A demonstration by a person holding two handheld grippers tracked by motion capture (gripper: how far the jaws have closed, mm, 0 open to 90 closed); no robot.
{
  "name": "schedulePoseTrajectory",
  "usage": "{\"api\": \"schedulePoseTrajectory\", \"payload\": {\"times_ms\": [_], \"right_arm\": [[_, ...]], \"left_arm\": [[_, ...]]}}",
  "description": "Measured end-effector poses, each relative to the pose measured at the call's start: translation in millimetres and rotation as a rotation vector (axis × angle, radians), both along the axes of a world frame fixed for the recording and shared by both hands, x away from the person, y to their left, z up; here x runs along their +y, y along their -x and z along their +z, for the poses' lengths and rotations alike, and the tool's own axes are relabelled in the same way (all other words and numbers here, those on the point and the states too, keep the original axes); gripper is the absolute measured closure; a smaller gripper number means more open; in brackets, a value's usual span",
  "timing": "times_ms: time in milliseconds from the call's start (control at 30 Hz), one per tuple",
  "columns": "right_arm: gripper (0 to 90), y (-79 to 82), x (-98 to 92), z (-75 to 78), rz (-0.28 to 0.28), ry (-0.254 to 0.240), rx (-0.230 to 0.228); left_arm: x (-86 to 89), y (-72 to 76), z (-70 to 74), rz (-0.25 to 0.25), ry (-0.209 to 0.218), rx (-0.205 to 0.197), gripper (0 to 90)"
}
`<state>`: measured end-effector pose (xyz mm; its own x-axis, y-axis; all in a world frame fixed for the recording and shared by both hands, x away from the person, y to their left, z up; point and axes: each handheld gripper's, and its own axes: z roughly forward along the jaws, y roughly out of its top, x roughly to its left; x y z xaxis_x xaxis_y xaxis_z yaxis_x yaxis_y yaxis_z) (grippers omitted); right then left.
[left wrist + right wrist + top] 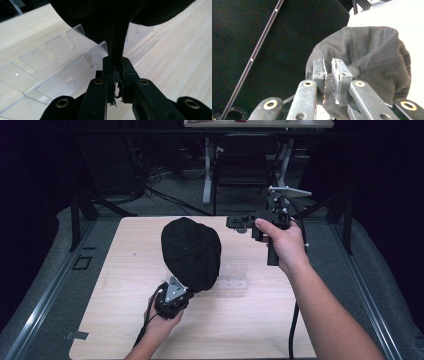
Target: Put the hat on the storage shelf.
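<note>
Underneath, left tool (pixel 117 75) pinching cap (pixel 117 37) fabric

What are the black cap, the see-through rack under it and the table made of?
The black cap looks like soft matte cloth: stitched panels, and a frayed edge pinched in the left gripper. The see-through rack seems to be clear, glossy plastic, perhaps acrylic, with cut slots. The table shows pale wood grain, possibly laminate.

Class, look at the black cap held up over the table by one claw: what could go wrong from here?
1. The left claw pinches only a thin fold at the edge of the black cap, so the fabric might slip out.
2. The cap hangs just above the clear plastic rack; lowering it may snag or push the rack.
</note>
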<state>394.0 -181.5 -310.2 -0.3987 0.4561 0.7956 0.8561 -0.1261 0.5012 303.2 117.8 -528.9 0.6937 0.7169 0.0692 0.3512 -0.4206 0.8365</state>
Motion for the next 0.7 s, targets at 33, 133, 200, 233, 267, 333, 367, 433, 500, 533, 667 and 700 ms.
{"api": "schedulePoseTrajectory", "payload": {"times_ms": [33, 133, 200, 233, 267, 333, 367, 433, 500, 533, 667, 700], "right_arm": [[81.0, 0.6, -2.7, -0.1, -0.004, 0.003, -0.006], [80.9, 1.7, -5.5, -0.1, -0.009, 0.007, -0.013], [80.7, 3.2, -7.9, 0.1, -0.016, 0.009, -0.019], [80.3, 4.7, -10.8, -0.4, -0.020, 0.010, -0.022], [80.3, 4.7, -10.8, -0.4, -0.020, 0.010, -0.022], [80.1, 6.2, -13.9, -1.1, -0.023, 0.025, -0.028], [79.2, 8.3, -17.3, -2.0, -0.031, 0.026, -0.030], [78.8, 9.3, -19.2, -2.8, -0.033, 0.024, -0.033], [78.4, 12.6, -24.6, -4.2, -0.045, 0.032, -0.033], [78.4, 12.6, -24.6, -4.2, -0.045, 0.032, -0.033], [78.3, 17.3, -32.5, -5.7, -0.055, 0.039, -0.035], [78.3, 19.8, -35.5, -7.1, -0.057, 0.042, -0.036]], "left_arm": [[0.4, -0.6, -1.8, 0.000, -0.004, 0.005, 85.2], [3.2, -1.7, -5.0, 0.009, 0.020, 0.016, 85.1], [4.9, -2.4, -5.6, 0.010, 0.031, 0.022, 85.0], [5.4, -2.6, -6.1, 0.013, 0.040, 0.026, 84.8], [6.1, -2.9, -6.5, 0.014, 0.043, 0.026, 84.8], [7.2, -3.0, -7.1, 0.018, 0.046, 0.031, 84.1], [8.6, -2.9, -8.3, 0.025, 0.050, 0.032, 83.8], [9.6, -2.8, -9.1, 0.030, 0.054, 0.036, 83.5], [12.9, -3.0, -11.4, 0.032, 0.077, 0.044, 82.9], [12.9, -3.0, -11.4, 0.032, 0.077, 0.044, 82.9], [15.2, -1.7, -12.2, 0.036, 0.083, 0.054, 81.5], [16.6, -1.5, -12.1, 0.038, 0.080, 0.055, 80.7]]}}
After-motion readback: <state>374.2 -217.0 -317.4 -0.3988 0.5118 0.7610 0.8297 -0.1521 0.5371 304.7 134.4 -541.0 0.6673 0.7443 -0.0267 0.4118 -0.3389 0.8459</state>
